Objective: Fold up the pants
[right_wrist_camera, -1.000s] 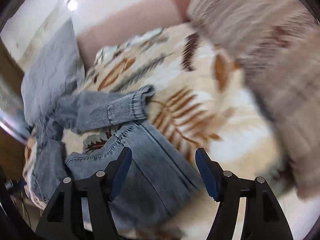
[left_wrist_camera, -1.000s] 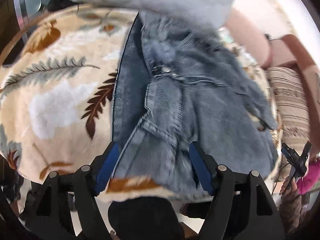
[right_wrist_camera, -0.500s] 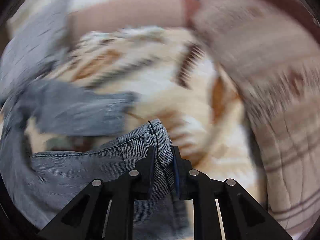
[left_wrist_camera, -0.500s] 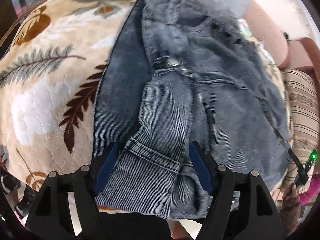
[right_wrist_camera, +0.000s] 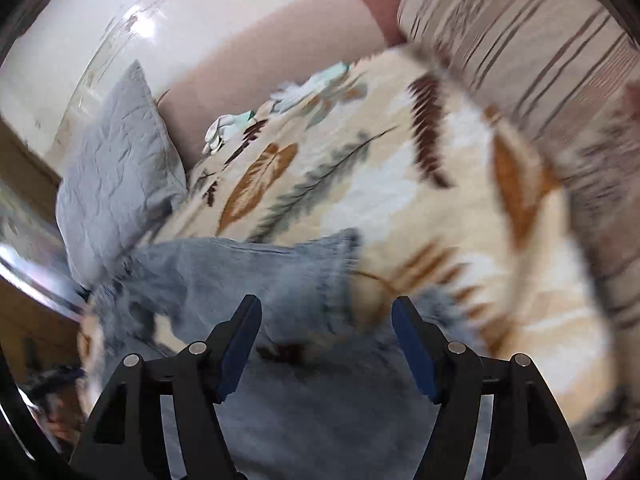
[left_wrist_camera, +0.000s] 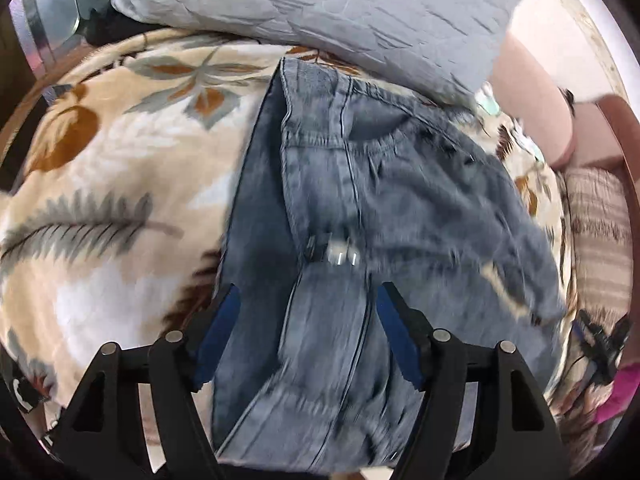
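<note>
Half a second ago the right hand-held gripper was pinched on the hem of a trouser leg; its jaws have just been opening and now stand wide with nothing clamped, blurred denim lying below them. On the left, the left hand-held gripper hangs open above the jeans, pressing nothing. These lie spread on a leaf-patterned blanket on the bed, their far edge touching a grey pillow.
</note>
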The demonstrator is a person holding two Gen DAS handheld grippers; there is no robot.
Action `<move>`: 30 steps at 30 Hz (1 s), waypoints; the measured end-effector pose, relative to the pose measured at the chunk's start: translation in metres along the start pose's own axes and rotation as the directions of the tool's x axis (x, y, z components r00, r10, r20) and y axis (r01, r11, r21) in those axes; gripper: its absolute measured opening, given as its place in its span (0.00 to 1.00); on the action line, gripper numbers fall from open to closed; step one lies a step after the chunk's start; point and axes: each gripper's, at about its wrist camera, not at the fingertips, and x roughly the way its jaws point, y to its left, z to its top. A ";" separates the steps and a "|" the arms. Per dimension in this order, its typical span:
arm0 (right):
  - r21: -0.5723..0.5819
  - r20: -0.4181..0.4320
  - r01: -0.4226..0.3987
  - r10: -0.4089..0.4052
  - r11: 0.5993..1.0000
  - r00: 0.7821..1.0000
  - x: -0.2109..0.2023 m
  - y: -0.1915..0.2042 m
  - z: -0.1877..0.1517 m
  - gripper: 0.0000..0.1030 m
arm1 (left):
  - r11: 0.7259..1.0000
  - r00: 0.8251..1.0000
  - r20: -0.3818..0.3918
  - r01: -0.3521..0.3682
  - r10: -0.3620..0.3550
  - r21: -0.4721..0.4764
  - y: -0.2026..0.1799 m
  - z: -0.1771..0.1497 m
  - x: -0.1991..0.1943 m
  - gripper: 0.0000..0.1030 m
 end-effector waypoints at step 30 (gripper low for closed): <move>0.201 0.001 0.038 -0.039 0.979 0.999 0.104 -0.023 0.101 0.56 | 0.986 0.990 -0.088 0.094 -0.106 -0.134 0.007 0.077 0.083 0.67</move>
